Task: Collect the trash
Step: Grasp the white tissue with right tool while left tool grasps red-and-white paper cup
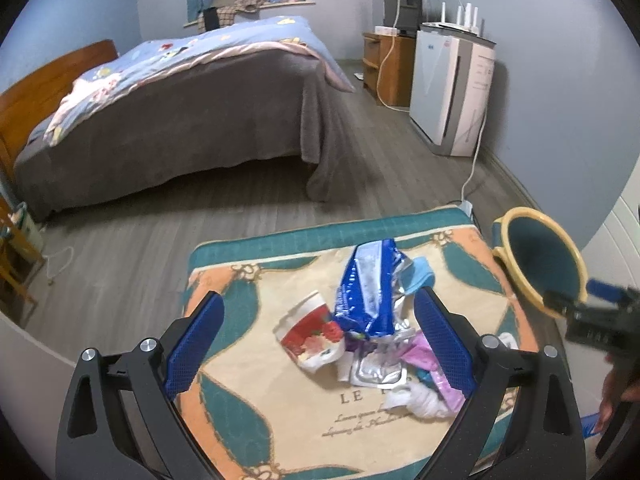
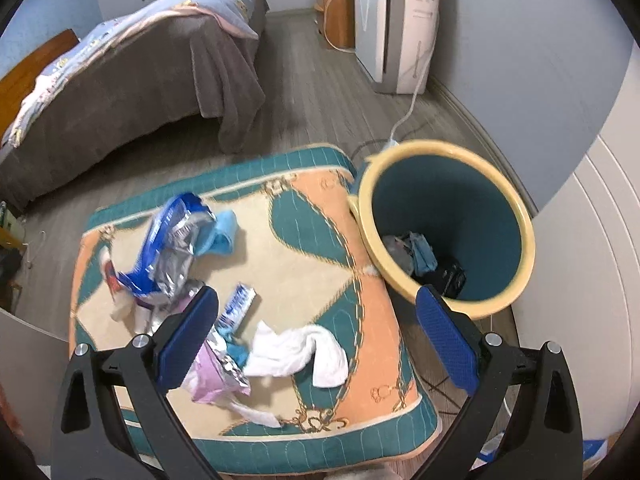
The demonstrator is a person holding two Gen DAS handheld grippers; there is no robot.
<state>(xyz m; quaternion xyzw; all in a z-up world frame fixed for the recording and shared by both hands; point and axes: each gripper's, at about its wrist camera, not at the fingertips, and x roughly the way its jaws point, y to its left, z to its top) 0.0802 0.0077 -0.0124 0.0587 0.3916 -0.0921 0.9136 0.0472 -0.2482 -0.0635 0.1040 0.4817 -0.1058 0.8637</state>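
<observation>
Trash lies on a patterned cushion (image 1: 240, 400): a blue foil bag (image 1: 370, 292), a crushed red-and-white cup (image 1: 314, 334), purple and silver wrappers (image 1: 400, 364) and white tissue (image 1: 424, 398). My left gripper (image 1: 316, 344) is open above the cup and bag, empty. My right gripper (image 2: 316, 344) is open and empty above the cushion (image 2: 320, 248), over a white tissue (image 2: 296, 350), beside a pink wrapper (image 2: 208, 380) and a blue stick pack (image 2: 236, 308). The bin (image 2: 516, 220), teal with a yellow rim, stands right of the cushion and holds some trash; it also shows in the left wrist view (image 1: 520, 236).
A bed (image 1: 180, 120) with a grey blanket stands across the wooden floor. A white air purifier (image 1: 448, 88) and a wooden cabinet (image 1: 392, 68) line the right wall, with a white cable (image 2: 408, 108) running to the floor behind the bin. A white door panel (image 2: 592, 280) is at the right.
</observation>
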